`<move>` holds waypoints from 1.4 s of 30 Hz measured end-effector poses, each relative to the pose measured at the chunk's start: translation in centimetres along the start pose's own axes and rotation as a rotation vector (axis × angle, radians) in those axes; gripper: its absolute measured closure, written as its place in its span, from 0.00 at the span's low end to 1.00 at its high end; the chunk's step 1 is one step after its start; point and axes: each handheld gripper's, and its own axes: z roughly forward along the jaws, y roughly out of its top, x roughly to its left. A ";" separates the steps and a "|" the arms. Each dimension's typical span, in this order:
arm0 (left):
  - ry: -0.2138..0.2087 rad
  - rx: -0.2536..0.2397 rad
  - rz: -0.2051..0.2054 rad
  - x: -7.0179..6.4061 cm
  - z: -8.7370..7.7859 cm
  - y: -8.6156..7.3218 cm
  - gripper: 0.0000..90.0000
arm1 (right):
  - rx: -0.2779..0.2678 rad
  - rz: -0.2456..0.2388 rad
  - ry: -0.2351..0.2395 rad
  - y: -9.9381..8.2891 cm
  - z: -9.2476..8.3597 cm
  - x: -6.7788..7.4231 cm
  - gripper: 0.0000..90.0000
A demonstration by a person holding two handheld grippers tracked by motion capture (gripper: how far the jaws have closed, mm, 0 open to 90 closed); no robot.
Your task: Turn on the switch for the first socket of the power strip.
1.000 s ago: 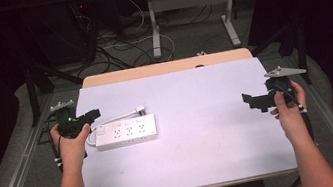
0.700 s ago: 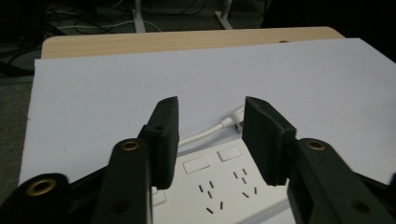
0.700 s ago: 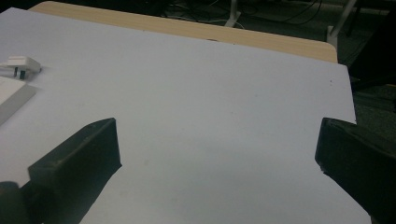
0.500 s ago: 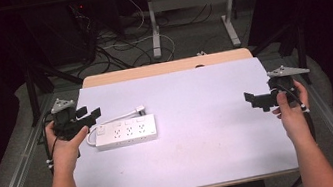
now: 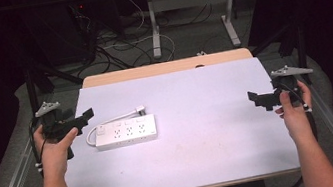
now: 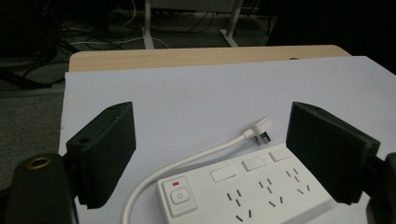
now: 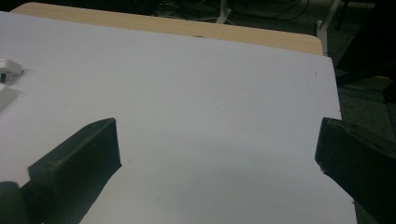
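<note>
Left gripper view, white power strip [image 6: 247,191], no legible writing

My left hand [image 5: 54,150] grips left gripper [image 5: 86,115], forearm entering from below, wrist straight. Jaws spread wide, nothing between pads [image 6: 108,151], tips aimed forward and inward. My right hand [image 5: 294,109] grips right gripper [image 5: 252,96], forearm likewise rising from below. Its jaws also gape, nothing between fingers [image 7: 80,156], tips aimed inward toward my left. Grey three-cornered plate tops each gripper. Hands well apart, roughly level.
</note>
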 end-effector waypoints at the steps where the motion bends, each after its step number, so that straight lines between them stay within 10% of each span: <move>1: -0.001 -0.002 -0.006 0.2 0.0 -0.1 0.17 | 0.006 0.000 0.001 0.0 0.0 -0.1 0.00; 7: 0.002 -0.008 -0.017 1.2 0.2 -0.6 0.01 | 0.003 0.006 -0.008 -0.3 0.2 -0.7 0.00; 42: 0.064 -0.022 -0.051 3.5 1.2 -2.9 0.01 | 0.008 0.046 -0.046 -1.4 0.9 -2.7 0.00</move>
